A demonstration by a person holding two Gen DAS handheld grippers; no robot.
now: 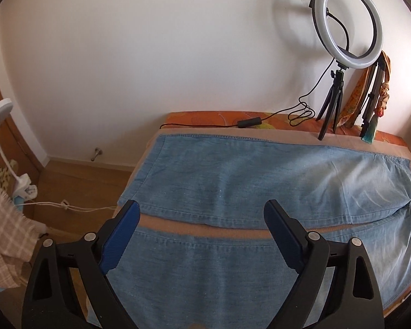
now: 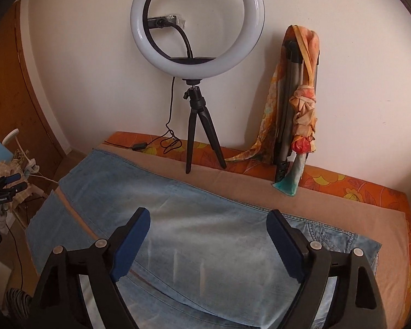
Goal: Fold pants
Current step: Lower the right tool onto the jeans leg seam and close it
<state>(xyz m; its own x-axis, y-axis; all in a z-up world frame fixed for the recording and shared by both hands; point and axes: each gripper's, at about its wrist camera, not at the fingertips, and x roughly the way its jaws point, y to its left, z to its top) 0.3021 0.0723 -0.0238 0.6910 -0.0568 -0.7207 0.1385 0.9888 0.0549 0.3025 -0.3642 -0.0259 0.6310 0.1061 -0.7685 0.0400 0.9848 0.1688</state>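
Light blue denim pants [image 1: 246,181] lie flat and spread out on the bed, both legs side by side with a thin gap between them. The leg hems point left. In the right wrist view the pants [image 2: 194,230] show with the waist at the right. My left gripper [image 1: 202,213] is open and empty, hovering above the gap between the legs near the hems. My right gripper [image 2: 208,224] is open and empty above the thigh area. The left gripper also shows small in the right wrist view [image 2: 5,189] at the far left.
A ring light on a small tripod [image 2: 197,44] stands at the bed's far edge by the wall, its cable [image 1: 296,112] lying on the bed. A folded tripod wrapped in an orange scarf [image 2: 298,104] leans on the wall. A checked cloth [image 1: 2,244] and white lamp [image 1: 0,112] sit left.
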